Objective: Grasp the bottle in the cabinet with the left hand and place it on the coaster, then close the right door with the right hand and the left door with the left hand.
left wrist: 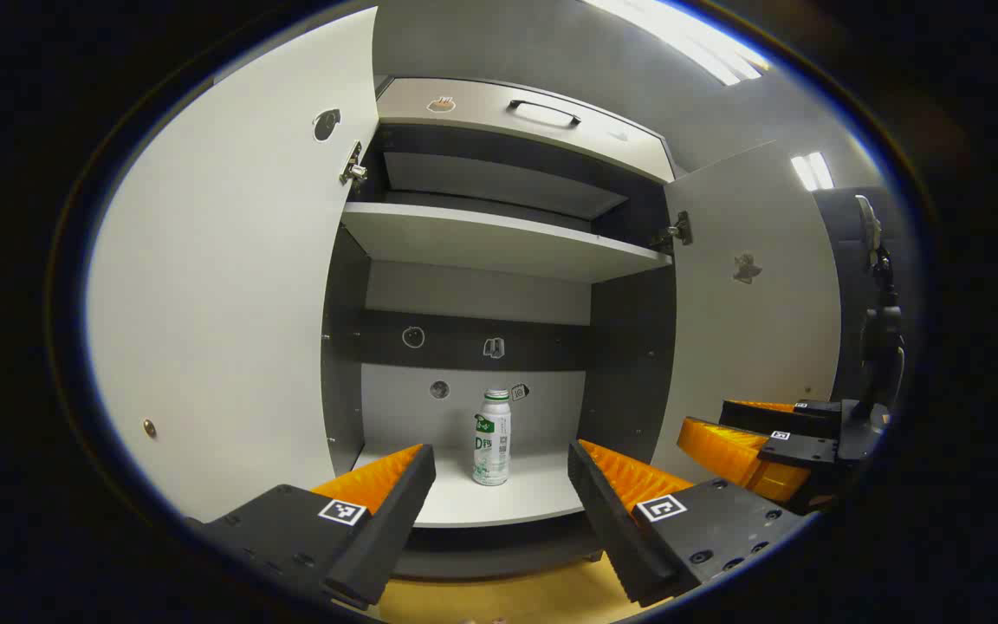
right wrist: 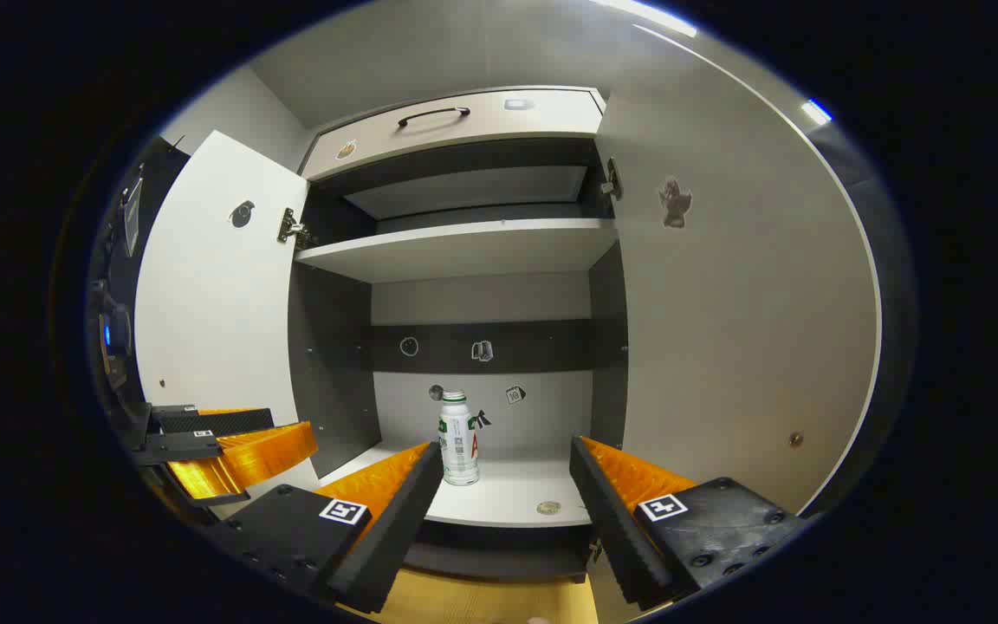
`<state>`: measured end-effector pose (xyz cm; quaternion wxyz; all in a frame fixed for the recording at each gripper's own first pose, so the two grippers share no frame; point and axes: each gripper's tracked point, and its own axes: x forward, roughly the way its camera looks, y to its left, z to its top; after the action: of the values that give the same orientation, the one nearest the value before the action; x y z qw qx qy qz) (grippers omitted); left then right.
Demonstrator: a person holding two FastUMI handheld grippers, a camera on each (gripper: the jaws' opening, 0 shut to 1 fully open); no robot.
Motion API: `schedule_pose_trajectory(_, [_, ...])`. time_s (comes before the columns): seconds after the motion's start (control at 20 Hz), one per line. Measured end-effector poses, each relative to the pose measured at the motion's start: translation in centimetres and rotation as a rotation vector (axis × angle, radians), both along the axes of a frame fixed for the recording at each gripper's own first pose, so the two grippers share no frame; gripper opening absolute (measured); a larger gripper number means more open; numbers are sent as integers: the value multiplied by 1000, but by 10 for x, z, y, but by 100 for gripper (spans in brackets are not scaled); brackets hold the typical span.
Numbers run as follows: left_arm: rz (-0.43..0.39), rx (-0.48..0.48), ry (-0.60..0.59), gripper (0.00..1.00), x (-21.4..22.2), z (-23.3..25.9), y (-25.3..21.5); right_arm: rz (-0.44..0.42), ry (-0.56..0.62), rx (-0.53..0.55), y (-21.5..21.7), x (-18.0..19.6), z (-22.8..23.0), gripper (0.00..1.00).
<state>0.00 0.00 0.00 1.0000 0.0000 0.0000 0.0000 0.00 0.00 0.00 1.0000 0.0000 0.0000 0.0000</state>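
Indoor mock-up of a home storage corner, staged in a recording booth. A white cabinet (left wrist: 499, 243) stands open, both doors (left wrist: 230, 286) swung wide, dark inner walls, one shelf (left wrist: 499, 238) across the middle, a drawer (left wrist: 525, 113) with a dark handle on top. Small stickers (right wrist: 482, 351) dot the back panel and doors. Single bottle (left wrist: 492, 438) upright on the bottom board. Plain grey walls, strip ceiling lights (left wrist: 681, 39) overhead, yellowish surface (right wrist: 482, 602) near the cabinet's foot. A camera rig on a stand (left wrist: 880, 329) at far right gives away the studio setup.
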Motion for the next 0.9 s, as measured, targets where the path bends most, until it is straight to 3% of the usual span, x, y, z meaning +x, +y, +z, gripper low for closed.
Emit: schedule_pose_trajectory(0.9, [5, -1, -3, 98, -1, -2, 0, 13, -9, -7, 3, -2, 2, 97])
